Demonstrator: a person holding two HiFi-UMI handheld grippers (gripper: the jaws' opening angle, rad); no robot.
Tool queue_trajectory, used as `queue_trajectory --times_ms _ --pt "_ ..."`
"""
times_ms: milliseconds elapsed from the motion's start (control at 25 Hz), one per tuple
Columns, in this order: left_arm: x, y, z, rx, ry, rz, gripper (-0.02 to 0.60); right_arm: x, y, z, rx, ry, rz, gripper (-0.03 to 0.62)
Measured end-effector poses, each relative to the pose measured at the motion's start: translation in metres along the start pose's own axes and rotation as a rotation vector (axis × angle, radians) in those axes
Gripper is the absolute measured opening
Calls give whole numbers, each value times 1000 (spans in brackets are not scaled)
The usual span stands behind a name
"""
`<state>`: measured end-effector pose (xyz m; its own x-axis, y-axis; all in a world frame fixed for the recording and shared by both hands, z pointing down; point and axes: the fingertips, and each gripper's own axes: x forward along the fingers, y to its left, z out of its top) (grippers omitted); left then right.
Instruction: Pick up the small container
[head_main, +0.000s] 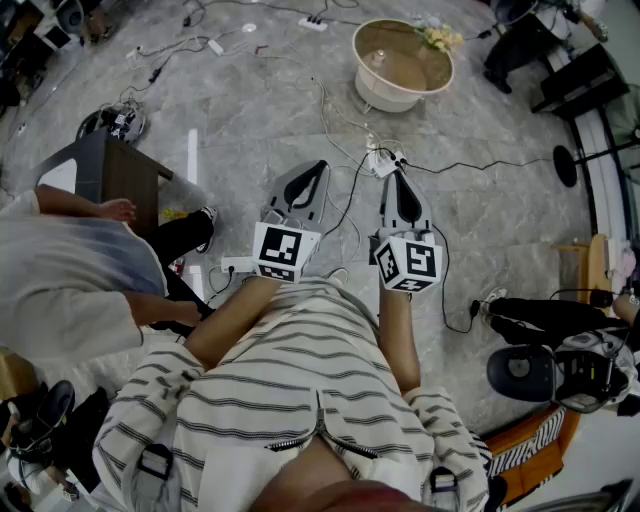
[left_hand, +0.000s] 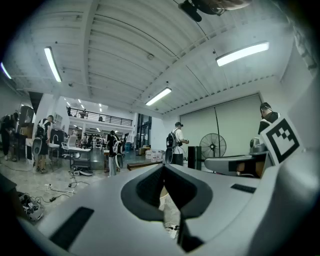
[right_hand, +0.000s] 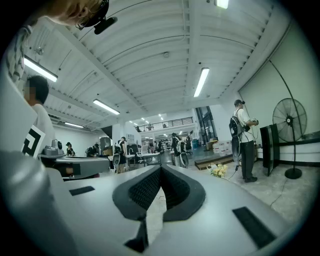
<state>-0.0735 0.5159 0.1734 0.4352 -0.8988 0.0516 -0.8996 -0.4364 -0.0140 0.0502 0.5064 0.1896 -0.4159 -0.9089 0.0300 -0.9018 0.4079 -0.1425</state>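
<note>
I am standing on the floor (head_main: 250, 110), a gray stone surface. The container (head_main: 385, 95), a round beige tub, is sitting on that floor well ahead of me, apart from both grippers and nearer the right one's line. I am holding the left gripper (head_main: 320, 166) and the right gripper (head_main: 397, 176) side by side, both pointing forward. Each gripper's jaws are resting together at the tips, with nothing clamped between them. Flowers (head_main: 440, 38) are lying just beside the container's far rim. Cables (head_main: 340, 120) are trailing across the floor between me and the container.
</note>
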Motion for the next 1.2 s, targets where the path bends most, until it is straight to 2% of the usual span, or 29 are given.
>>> queue_trajectory --times_ms 160,360,600,760,1000,1080,1200 --pt "29 -19 6 9 2 9 2 5 -31 10 -2 -2 10 6" --pt "60 -47 3 8 22 25 2 3 -64 18 29 -10 76 6" --pt "48 -71 -14 75 53 25 2 -12 -74 17 135 -72 128 8" --pt "43 -64 -30 57 59 32 2 -10 -66 0 107 -53 122 8" --pt "36 -48 -81 7 52 17 2 -8 -49 -53 63 -9 110 8" --pt "62 -32 -86 -4 52 8 2 21 -57 -57 53 5 110 9" --pt "142 9 -72 -31 70 8 2 101 -87 -42 55 38 112 8"
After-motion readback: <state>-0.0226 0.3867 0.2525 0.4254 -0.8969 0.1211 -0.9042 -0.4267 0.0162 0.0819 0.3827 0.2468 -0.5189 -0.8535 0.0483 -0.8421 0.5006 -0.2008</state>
